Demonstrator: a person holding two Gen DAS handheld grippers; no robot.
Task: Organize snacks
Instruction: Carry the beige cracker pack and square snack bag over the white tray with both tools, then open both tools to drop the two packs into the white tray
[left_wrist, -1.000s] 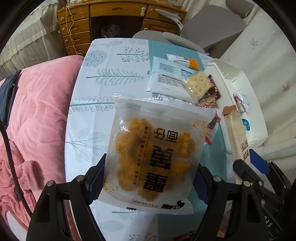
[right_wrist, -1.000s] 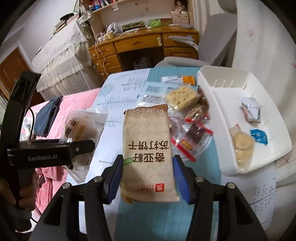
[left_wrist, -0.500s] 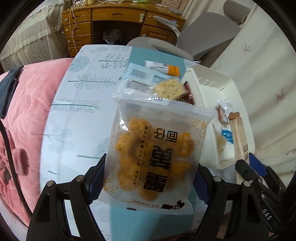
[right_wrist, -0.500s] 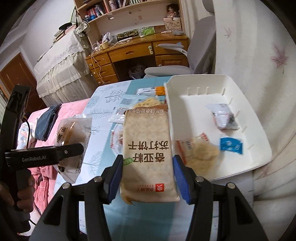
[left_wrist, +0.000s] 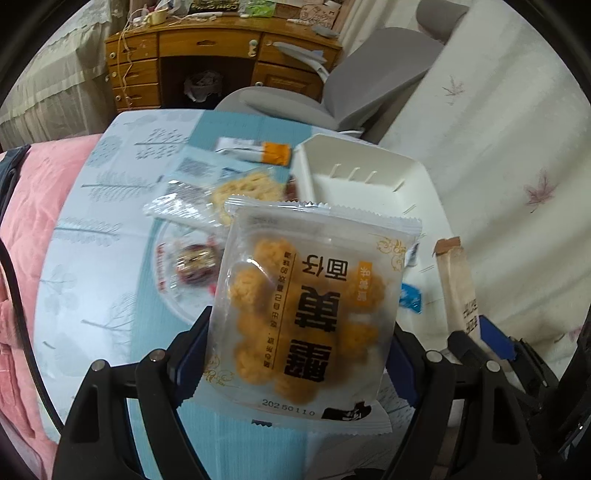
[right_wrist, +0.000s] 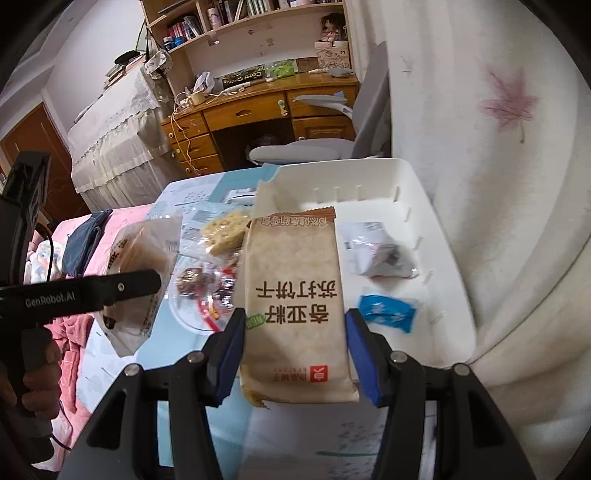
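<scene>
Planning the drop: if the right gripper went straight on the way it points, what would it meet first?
Probably the floor of the white plastic tray, beyond the tan cracker packet held in the right gripper; depth is unclear.

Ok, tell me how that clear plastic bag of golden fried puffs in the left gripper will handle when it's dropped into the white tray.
The clear plastic bag of golden fried puffs looks puffy and light, so it probably lands softly in the white tray. Its glossy film seems slippery and may slide between the left gripper's pads. The lumpy puffs look brittle, so a hard squeeze could crush them.
</scene>
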